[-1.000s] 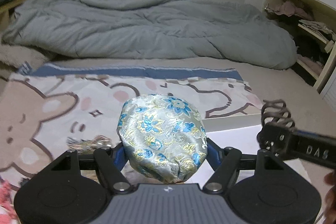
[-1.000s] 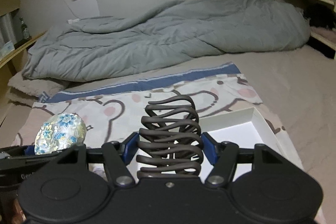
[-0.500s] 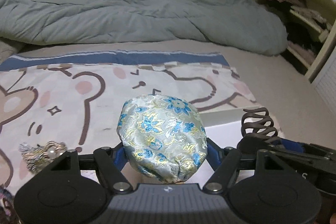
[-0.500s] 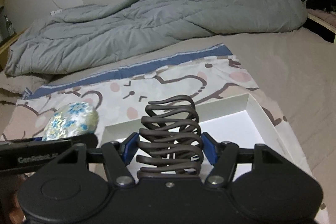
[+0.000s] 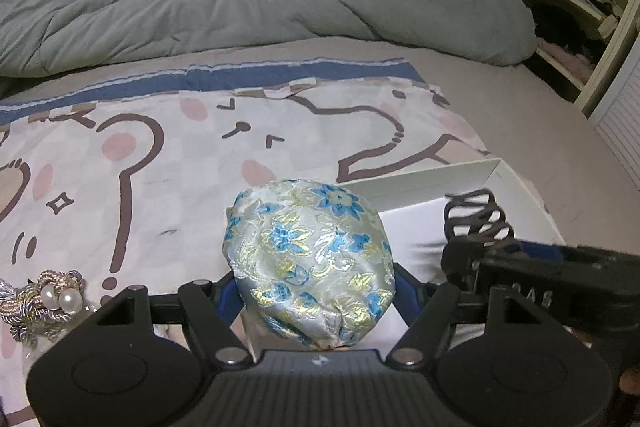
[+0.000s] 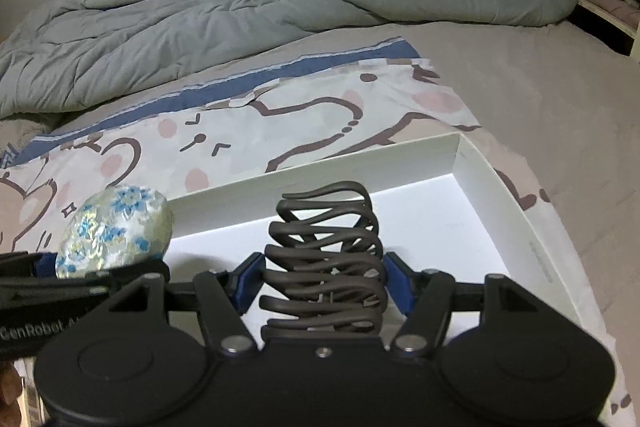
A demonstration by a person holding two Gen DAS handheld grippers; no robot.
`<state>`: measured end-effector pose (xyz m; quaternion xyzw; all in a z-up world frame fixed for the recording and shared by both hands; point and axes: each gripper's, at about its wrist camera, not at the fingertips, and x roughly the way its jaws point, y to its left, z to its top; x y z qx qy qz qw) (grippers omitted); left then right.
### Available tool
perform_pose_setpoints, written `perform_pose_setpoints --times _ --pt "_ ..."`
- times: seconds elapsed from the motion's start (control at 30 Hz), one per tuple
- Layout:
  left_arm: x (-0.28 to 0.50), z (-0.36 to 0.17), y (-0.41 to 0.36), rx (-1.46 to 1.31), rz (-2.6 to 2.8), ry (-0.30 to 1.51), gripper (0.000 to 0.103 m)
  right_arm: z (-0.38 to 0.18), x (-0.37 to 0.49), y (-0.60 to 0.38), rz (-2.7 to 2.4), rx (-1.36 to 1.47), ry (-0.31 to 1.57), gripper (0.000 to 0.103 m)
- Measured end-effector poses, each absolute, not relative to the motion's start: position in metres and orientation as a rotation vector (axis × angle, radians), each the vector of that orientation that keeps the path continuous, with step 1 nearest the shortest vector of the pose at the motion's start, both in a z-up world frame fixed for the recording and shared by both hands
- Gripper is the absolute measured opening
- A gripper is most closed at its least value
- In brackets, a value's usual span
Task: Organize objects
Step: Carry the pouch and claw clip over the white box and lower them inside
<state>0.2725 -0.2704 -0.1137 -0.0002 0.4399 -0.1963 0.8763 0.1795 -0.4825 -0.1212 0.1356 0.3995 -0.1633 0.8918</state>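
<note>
Step in hand: placement. Both grippers carry a load over the white box (image 6: 496, 179), which lies on the cartoon-print sheet (image 5: 168, 155) on the bed.

The left gripper (image 5: 310, 291) has its fingers partly open and clamped on the brocade pouch (image 5: 308, 259), a rounded floral bundle. The pouch sits at the box's near left corner, partly over the rim. Its long axis runs forward along the fingers, gathered end toward the camera.

The right gripper (image 6: 322, 283) has its fingers at a moderate gap, pressed on the sides of the dark hair claw (image 6: 326, 251). The claw hangs above the box floor. Its long axis points forward, away from the camera, with the curved teeth crossing side to side.

Next move, as judged: lower each item until it rests inside the walls, then spread the fingers. The pouch first needs a shift to the right to clear the rim

A pearl-trimmed hair tie (image 5: 44, 299) lies on the sheet, outside the box
</note>
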Motion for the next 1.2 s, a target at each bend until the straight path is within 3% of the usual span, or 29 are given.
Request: perform_pose_setpoints --times 0.77,0.93,1.2 --pt "0.27 -0.132 -0.279 0.134 -0.478 0.897 0.074 -0.12 0.198 -0.465 -0.246 0.251 0.801 0.065" --pt "0.271 -0.134 -0.28 0.122 -0.505 0.906 0.086 -0.122 0.201 -0.463 -0.246 0.248 0.805 0.065" --pt "0.268 -0.129 -0.279 0.167 -0.498 0.9 0.088 -0.125 0.202 -0.46 -0.242 0.245 0.833 0.066"
